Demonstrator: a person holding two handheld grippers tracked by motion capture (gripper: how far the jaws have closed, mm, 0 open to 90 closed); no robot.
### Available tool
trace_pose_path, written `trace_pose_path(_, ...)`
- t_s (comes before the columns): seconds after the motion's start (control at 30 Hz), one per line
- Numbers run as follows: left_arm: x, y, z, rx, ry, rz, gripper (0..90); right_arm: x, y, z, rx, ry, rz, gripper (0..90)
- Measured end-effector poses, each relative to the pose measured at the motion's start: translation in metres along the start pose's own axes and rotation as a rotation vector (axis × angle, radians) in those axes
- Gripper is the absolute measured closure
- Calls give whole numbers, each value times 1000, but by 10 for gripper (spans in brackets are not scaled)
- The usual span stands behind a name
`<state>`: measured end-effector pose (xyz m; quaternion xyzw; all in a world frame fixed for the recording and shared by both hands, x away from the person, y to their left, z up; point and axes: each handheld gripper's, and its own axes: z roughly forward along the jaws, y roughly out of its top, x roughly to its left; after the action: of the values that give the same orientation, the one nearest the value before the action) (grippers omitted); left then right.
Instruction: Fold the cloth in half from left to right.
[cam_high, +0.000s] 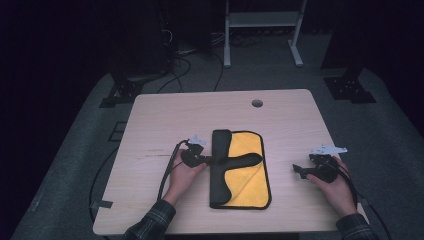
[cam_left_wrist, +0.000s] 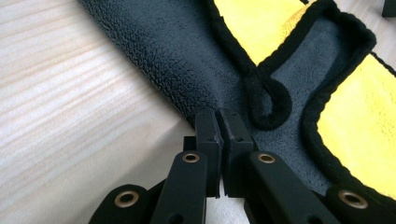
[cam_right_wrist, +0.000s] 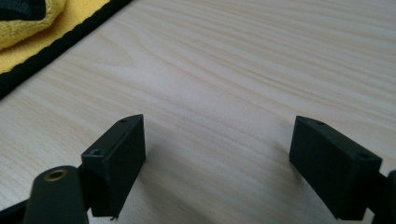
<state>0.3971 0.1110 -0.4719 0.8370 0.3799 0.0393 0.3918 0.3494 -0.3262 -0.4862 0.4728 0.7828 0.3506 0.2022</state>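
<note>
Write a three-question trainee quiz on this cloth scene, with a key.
1. True or false: the left tool is shut on the cloth.
2. The right tool is: A open over bare table, B holding the cloth, C shut on a cable.
3. Fill in: the cloth's upper face is yellow, its folded-over side is dark ____.

Key: 1 true, at the cloth's left edge. 2 A. 3 grey.
</note>
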Motion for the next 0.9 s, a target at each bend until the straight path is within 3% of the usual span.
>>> trace_pose_path(0.17,5,-6,-12,3,-15,-12,877,0,0,0,0,0,-1,177)
trace_pose_path(0.37,19,-16,-27,10,5,-26,876,0,0,0,0,-1,-1,178)
trace_pose_path(0.53,31,-22,-37,7,32,-12,860,3,-1,-1,0,-1,2,177)
trace_pose_path(0.67,30,-23,-39,7,62,25,727,5,0,0,-2,-11,11,195)
trace_pose_path(0.73,30,-24,-43,-6,63,38,672,5,0,0,-9,-17,16,258)
trace_pose_path(0.8,30,-27,-46,-20,69,48,594,5,1,-2,-19,-18,18,390)
trace_pose_path(0.9,31,-34,-54,-27,77,65,490,4,3,-3,-17,-17,21,449)
